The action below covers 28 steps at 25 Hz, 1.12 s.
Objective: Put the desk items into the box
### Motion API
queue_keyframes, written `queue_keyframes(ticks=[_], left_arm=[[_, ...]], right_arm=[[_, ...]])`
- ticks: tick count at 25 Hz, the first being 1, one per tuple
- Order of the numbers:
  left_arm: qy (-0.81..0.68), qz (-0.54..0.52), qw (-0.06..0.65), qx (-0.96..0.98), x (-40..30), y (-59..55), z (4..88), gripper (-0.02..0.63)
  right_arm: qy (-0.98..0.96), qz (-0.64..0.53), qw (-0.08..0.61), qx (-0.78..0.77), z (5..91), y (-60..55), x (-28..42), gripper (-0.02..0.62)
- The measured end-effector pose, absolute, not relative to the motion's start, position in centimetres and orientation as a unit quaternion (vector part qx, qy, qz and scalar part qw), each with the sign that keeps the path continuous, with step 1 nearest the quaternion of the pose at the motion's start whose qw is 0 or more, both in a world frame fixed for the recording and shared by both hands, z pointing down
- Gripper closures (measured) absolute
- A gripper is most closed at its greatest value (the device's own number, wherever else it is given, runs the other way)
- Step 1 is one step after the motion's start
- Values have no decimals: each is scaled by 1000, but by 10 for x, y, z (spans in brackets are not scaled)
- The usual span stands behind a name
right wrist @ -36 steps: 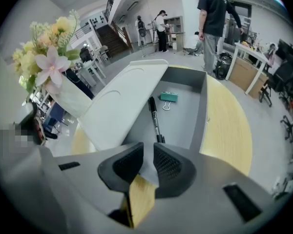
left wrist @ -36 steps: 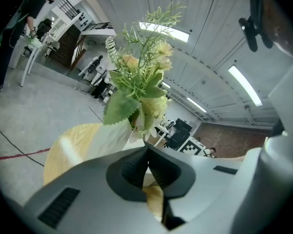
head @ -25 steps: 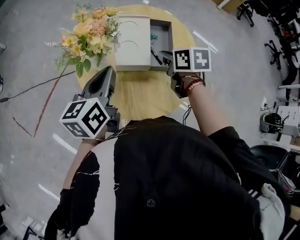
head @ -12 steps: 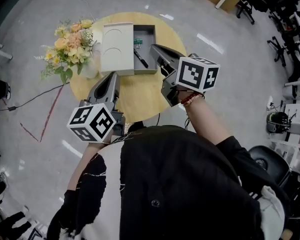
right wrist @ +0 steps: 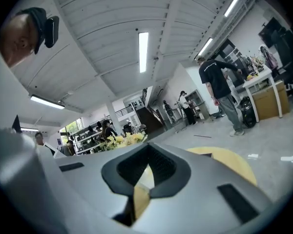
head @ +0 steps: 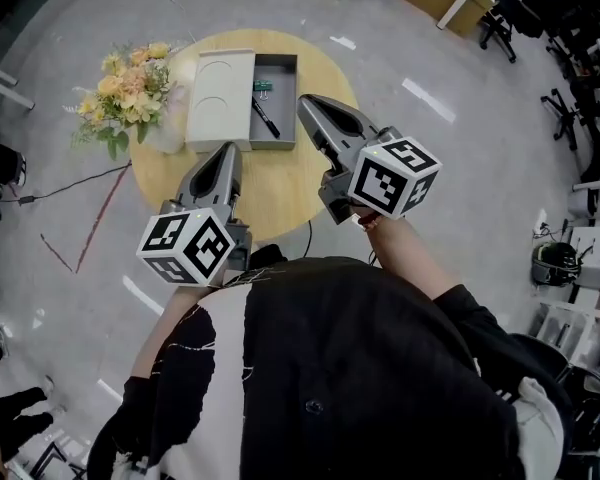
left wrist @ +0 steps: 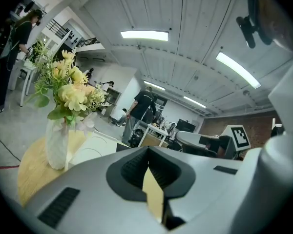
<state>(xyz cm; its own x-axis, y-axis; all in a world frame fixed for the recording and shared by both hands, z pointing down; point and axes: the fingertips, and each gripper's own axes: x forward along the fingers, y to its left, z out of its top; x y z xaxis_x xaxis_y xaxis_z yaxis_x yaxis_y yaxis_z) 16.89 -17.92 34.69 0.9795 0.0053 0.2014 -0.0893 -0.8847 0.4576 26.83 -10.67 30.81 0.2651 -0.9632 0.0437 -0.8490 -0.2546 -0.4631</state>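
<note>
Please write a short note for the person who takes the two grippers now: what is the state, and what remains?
Left gripper shut, empty, over the table's near side.
Right gripper shut, empty, right of the box.
Box open; pen and green clip lie inside, lid lies at its left.
Done: no loose items seen on the table.
Left: probably closing the lid.
</note>
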Motion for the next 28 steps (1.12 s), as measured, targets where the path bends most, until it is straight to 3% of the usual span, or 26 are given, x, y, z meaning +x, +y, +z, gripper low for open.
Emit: queue_keyframes(ticks=[14,28], left_arm=[[-57,95,244,963,146,-127,360,597],[-68,94,240,964,118,-85,363,597]], right_arm=[[604,-182,118,-767,340,-58,249,591],[614,-187,105,-759,351,-19,220,590]])
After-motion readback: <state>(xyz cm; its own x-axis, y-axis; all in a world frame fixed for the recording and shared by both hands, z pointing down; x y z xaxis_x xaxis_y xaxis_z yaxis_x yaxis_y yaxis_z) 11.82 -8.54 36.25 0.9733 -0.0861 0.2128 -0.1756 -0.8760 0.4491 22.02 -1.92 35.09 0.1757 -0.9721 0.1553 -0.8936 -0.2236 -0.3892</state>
